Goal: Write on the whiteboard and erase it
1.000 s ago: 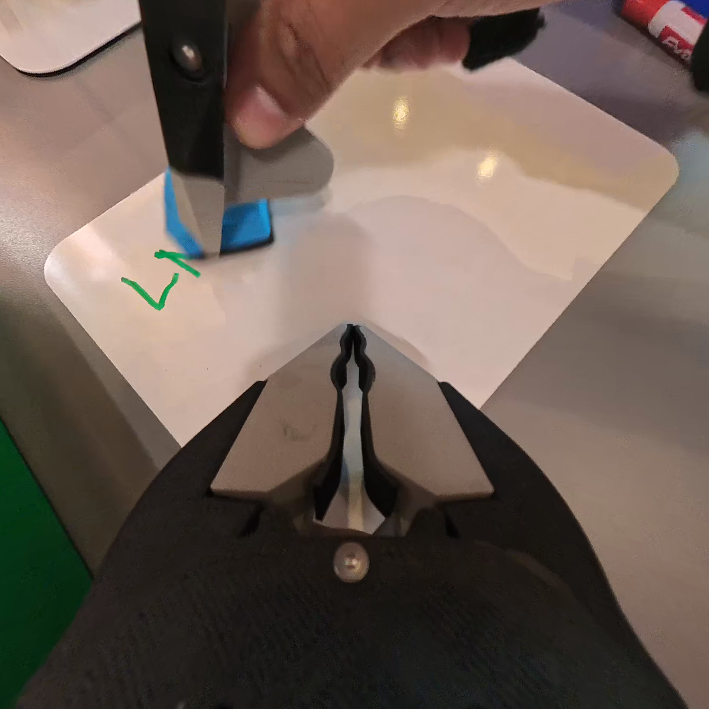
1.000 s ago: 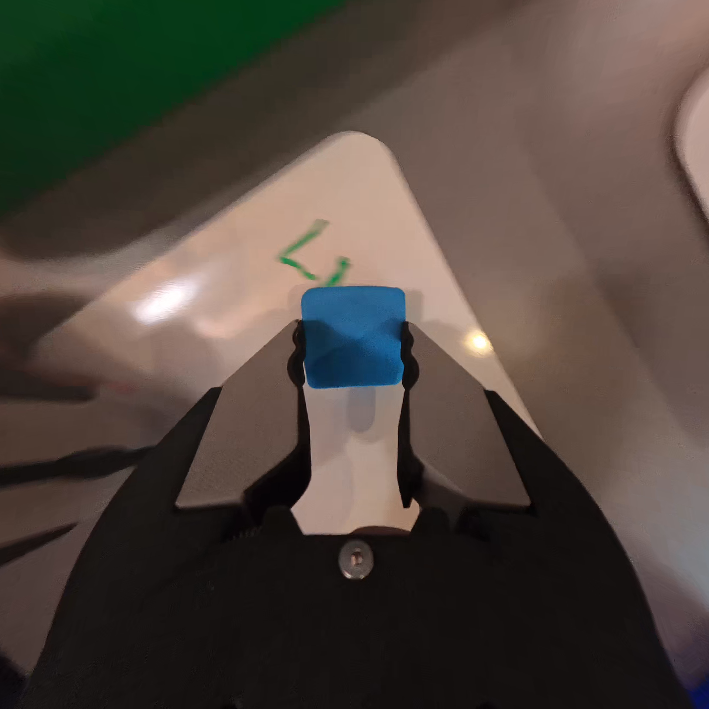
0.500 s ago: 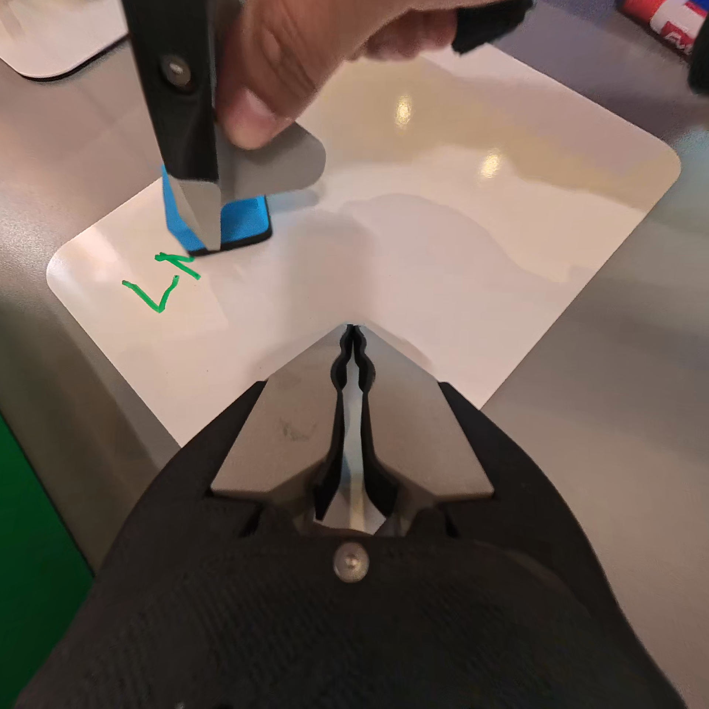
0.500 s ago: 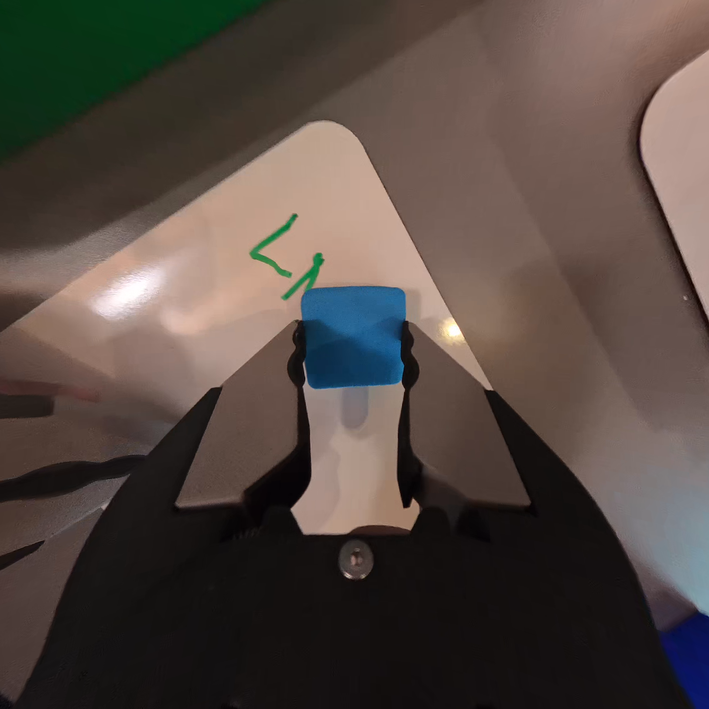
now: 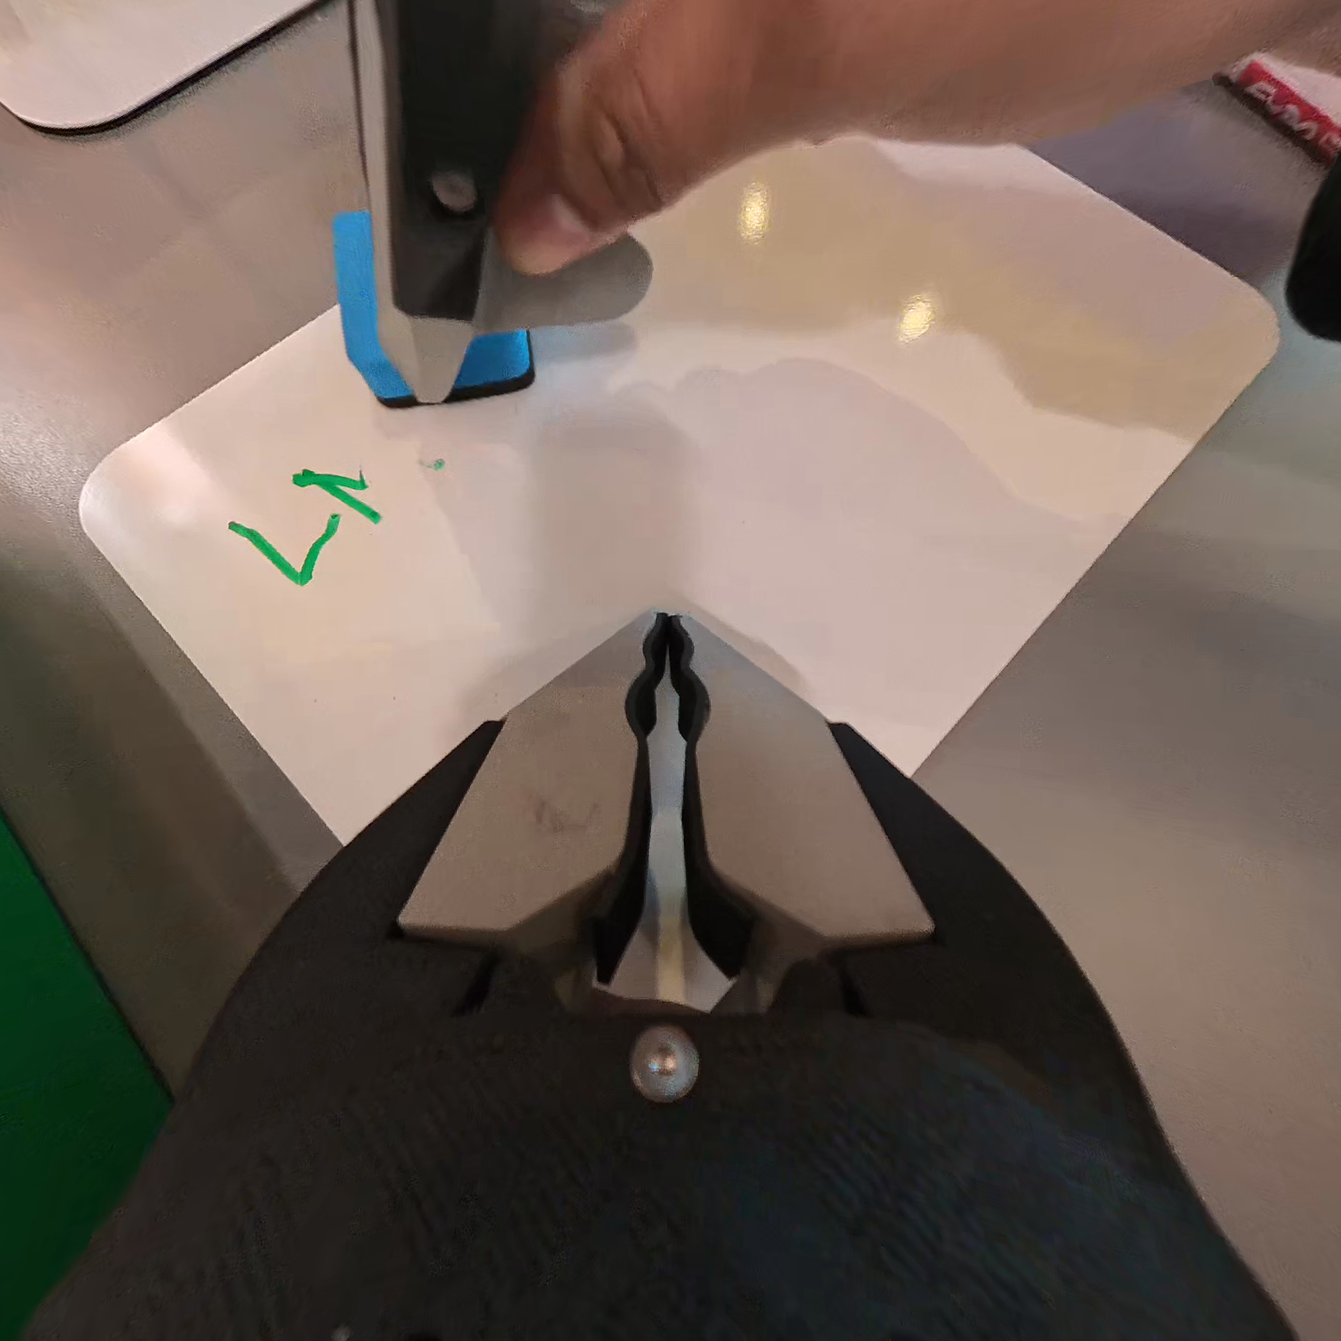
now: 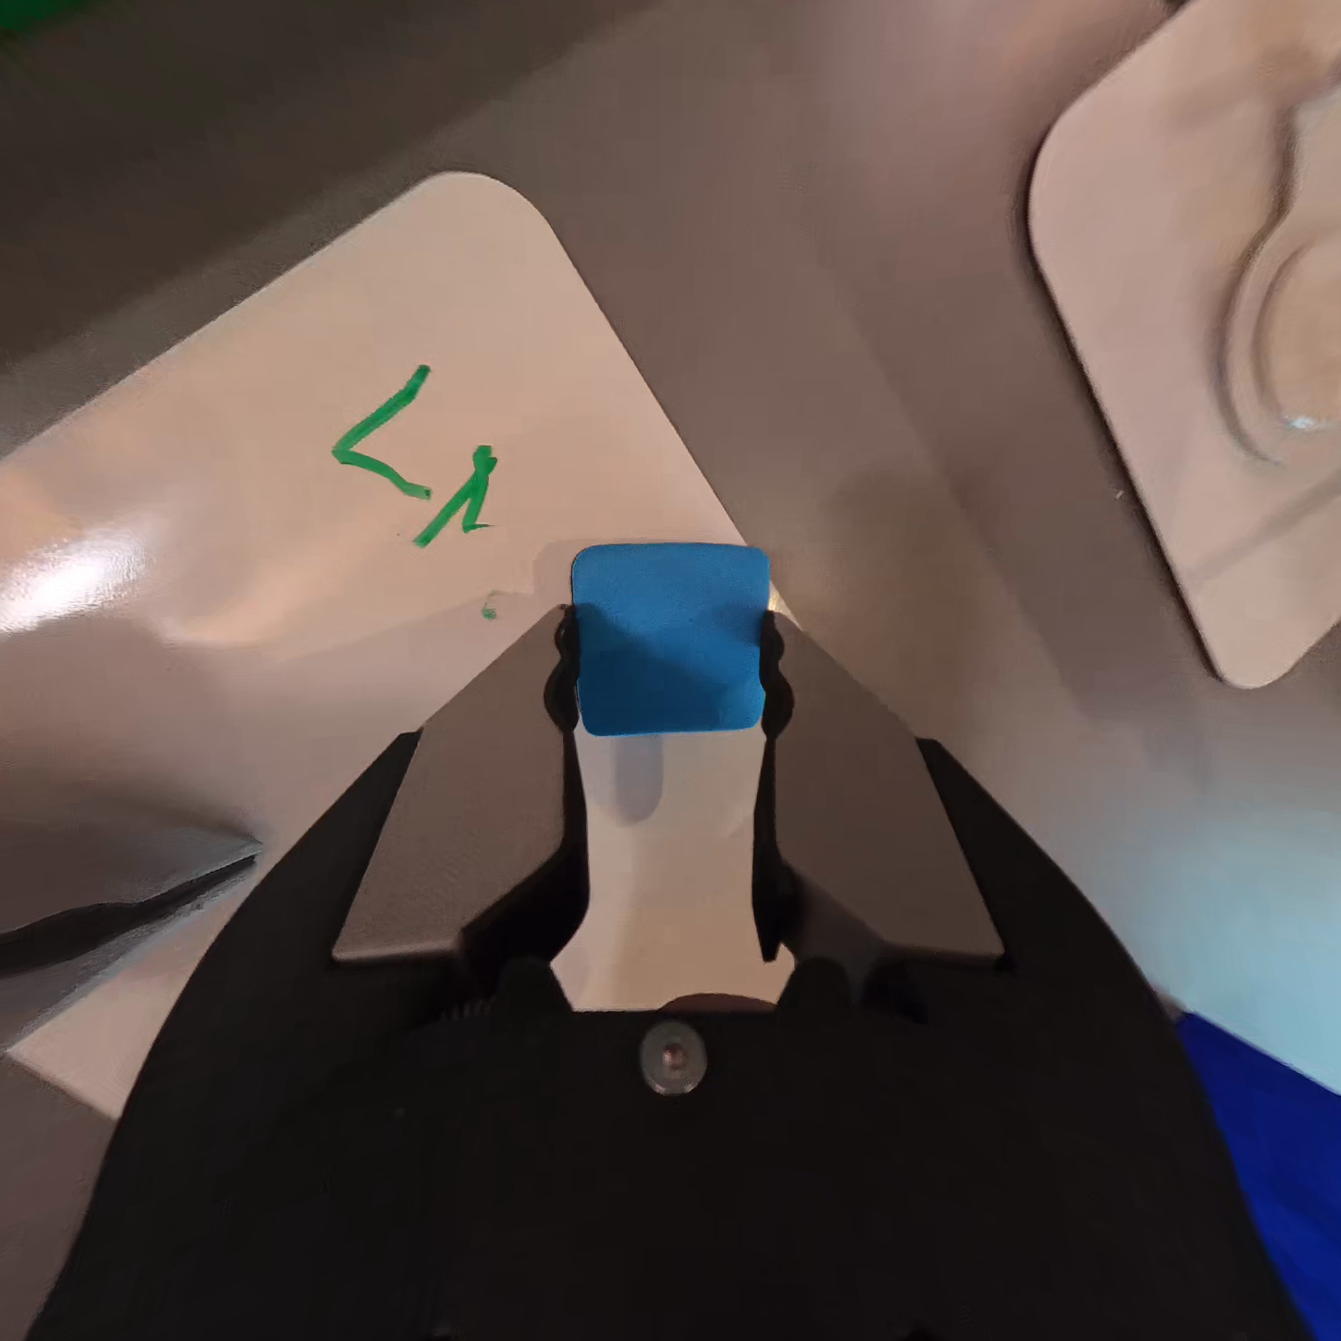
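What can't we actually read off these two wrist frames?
- Left wrist view: the red marker is cut off by the frame edge and the hand.
- Both views: the underside of the blue square eraser, clamped in the right gripper, is hidden, so contact with the white rounded whiteboard is unclear.
- Right wrist view: the second white board is motion-blurred.

The table (image 5: pixel 1132 834) is a grey, smooth surface. A second white board (image 6: pixel 1190 305) with rounded corners lies flat on it at the far side, well apart. A red-and-white object (image 5: pixel 1299 109) lies at the far right edge. A green surface (image 5: pixel 51 1030) borders the table's near left edge.
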A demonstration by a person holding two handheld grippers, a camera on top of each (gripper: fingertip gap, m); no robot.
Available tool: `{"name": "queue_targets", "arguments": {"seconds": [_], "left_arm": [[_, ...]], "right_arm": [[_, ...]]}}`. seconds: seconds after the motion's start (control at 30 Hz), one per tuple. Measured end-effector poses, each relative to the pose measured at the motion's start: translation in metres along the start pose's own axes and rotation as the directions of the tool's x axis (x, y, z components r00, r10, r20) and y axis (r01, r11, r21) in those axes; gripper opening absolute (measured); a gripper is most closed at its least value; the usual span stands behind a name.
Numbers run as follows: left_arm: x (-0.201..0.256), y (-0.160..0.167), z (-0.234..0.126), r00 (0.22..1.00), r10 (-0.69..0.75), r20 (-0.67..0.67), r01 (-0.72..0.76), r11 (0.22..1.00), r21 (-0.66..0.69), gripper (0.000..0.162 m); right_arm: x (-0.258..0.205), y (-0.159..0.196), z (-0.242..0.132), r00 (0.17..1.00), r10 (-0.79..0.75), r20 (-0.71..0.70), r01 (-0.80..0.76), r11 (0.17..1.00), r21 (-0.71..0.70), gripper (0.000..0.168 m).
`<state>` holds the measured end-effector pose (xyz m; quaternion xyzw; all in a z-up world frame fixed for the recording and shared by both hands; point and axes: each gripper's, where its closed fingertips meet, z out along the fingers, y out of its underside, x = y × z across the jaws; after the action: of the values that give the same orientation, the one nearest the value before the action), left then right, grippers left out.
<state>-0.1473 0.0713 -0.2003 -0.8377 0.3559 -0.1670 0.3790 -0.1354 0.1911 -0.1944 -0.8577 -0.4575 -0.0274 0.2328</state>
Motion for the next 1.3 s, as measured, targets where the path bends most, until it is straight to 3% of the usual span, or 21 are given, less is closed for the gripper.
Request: {"name": "queue_targets", "arguments": {"seconds": [0.03,0.1,0.13,0.23,0.33,0.37,0.43,0.47,0.53,0.63,0.73,0.77,0.83,0.93,0.97,1.03,1.07,1.13,1.17,1.23,1.3], "left_arm": [[0.0,0.0,0.0,1.0,0.002,0.0,-0.002,1.0,0.0,0.0],[0.001,0.0,0.001,1.0,-0.005,-0.014,0.005,1.0,-0.001,0.0],[0.001,0.0,0.001,1.0,-0.017,-0.026,0.017,1.0,-0.001,0.0],[0.002,0.0,0.001,0.999,-0.028,-0.039,0.027,1.0,-0.002,0.0],[0.002,0.0,0.0,1.0,-0.008,-0.022,0.007,1.0,-0.001,0.0],[0.002,0.0,0.0,1.0,-0.011,-0.027,0.011,1.0,-0.001,0.0],[0.003,0.0,0.0,0.999,-0.018,-0.039,0.018,1.0,-0.001,0.0],[0.003,0.0,0.0,0.999,-0.015,-0.038,0.015,1.0,-0.001,0.0],[0.004,0.0,0.0,0.999,-0.007,-0.037,0.006,1.0,-0.001,0.0],[0.005,0.0,0.0,0.999,-0.011,-0.048,0.011,1.0,-0.001,0.0],[0.005,0.0,0.0,0.999,-0.002,-0.041,0.002,1.0,-0.001,0.0],[0.005,0.0,0.0,0.999,-0.003,-0.043,0.003,1.0,-0.001,0.0],[0.005,0.0,0.0,0.999,-0.011,-0.049,0.011,1.0,-0.001,0.0],[0.005,0.0,0.0,0.999,-0.003,-0.042,0.003,1.0,-0.001,0.0],[0.005,0.0,0.0,0.999,-0.004,-0.044,0.004,1.0,-0.001,0.0],[0.005,0.0,0.0,0.999,-0.012,-0.049,0.012,1.0,-0.001,0.0],[0.005,0.0,0.0,0.999,-0.01,-0.046,0.01,1.0,-0.001,0.0],[0.005,0.0,0.0,0.999,0.002,-0.036,-0.002,1.0,-0.001,0.0],[0.005,0.0,0.0,0.999,0.003,-0.036,-0.003,1.0,-0.001,0.0],[0.005,0.0,0.0,0.999,-0.007,-0.044,0.007,1.0,-0.001,0.0],[0.005,0.0,0.0,0.999,0.001,-0.037,-0.001,1.0,-0.001,0.0]], "right_arm": [[-0.008,-0.003,-0.001,0.998,-0.058,0.007,0.058,0.998,0.036,0.048],[-0.051,-0.005,-0.012,0.967,-0.093,0.236,0.074,0.993,0.09,0.048],[-0.047,-0.002,-0.012,0.97,-0.085,0.23,0.07,0.995,0.073,0.048],[0.003,0.009,-0.002,1.0,0.011,0.008,-0.01,0.999,-0.043,0.048],[-0.048,-0.009,-0.01,0.961,-0.103,0.257,0.091,0.994,0.061,0.048],[-0.042,-0.009,-0.007,0.971,-0.103,0.216,0.097,0.994,0.04,0.048],[0.009,-0.003,0.003,0.999,-0.02,-0.045,0.018,0.999,-0.051,0.048],[0.005,-0.009,0.005,1.0,-0.018,-0.022,0.018,1.0,-0.024,0.049],[-0.046,-0.027,-0.001,0.968,-0.073,0.238,0.052,0.994,0.091,0.048],[-0.008,-0.023,0.008,0.999,0.0,0.034,0.0,1.0,-0.001,0.048],[-0.053,-0.038,0.002,0.966,-0.08,0.245,0.062,0.995,0.081,0.049],[-0.051,-0.037,0.002,0.969,-0.083,0.233,0.07,0.996,0.064,0.048],[-0.016,-0.031,0.01,0.998,0.013,0.058,-0.012,1.0,-0.02,0.048],[-0.063,-0.042,0.0,0.956,-0.089,0.278,0.07,0.994,0.078,0.049],[-0.061,-0.041,0.0,0.959,-0.084,0.269,0.07,0.996,0.063,0.048],[-0.021,-0.033,0.009,0.998,0.003,0.069,-0.001,1.0,-0.03,0.048],[-0.025,-0.035,0.01,0.996,0.002,0.087,-0.001,1.0,-0.017,0.048],[-0.068,-0.045,-0.001,0.95,-0.102,0.296,0.084,0.994,0.073,0.049],[-0.067,-0.044,-0.001,0.951,-0.098,0.293,0.083,0.994,0.065,0.048],[-0.024,-0.039,0.011,0.997,0.004,0.076,-0.003,1.0,-0.024,0.047],[-0.046,-0.05,0.009,0.979,-0.011,0.204,0.0,0.999,0.055,0.048]]}}
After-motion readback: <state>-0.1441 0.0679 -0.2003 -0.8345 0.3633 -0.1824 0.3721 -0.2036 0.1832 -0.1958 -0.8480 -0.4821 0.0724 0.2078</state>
